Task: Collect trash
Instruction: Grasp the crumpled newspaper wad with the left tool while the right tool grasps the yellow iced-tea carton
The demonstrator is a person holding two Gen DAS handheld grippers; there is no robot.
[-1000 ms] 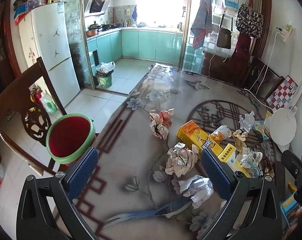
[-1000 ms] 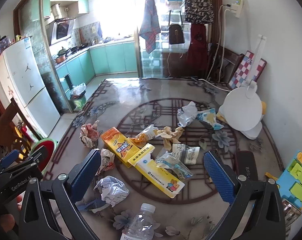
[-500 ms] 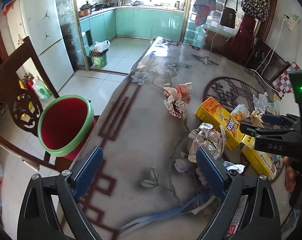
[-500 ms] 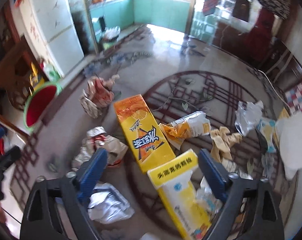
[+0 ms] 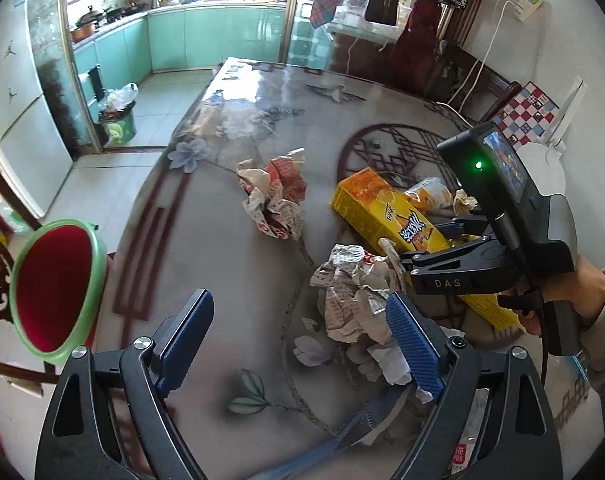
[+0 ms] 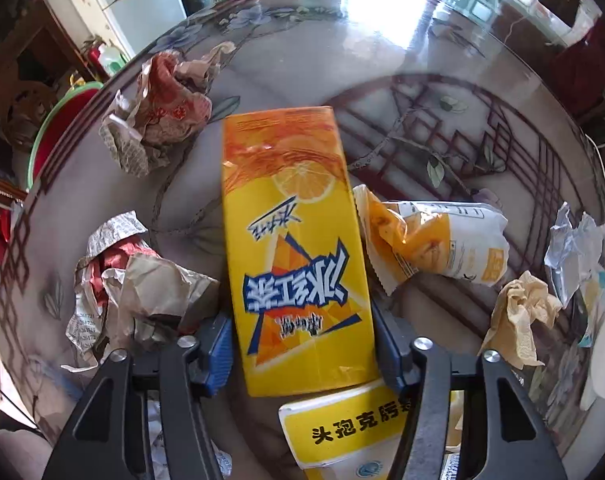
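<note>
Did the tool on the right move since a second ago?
Yes. The right tool came down and forward over the table to the orange juice box, which now lies between its closing fingers.

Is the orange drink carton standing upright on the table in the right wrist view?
No, the orange drink carton lies flat on the table, its printed face up, between the fingers of the closing right hand-held gripper.

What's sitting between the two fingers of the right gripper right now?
The yellow-orange drink carton lies flat on the table between the fingers of the right gripper, whose jaws are closing on its near end. The right wrist view shows it.
</note>
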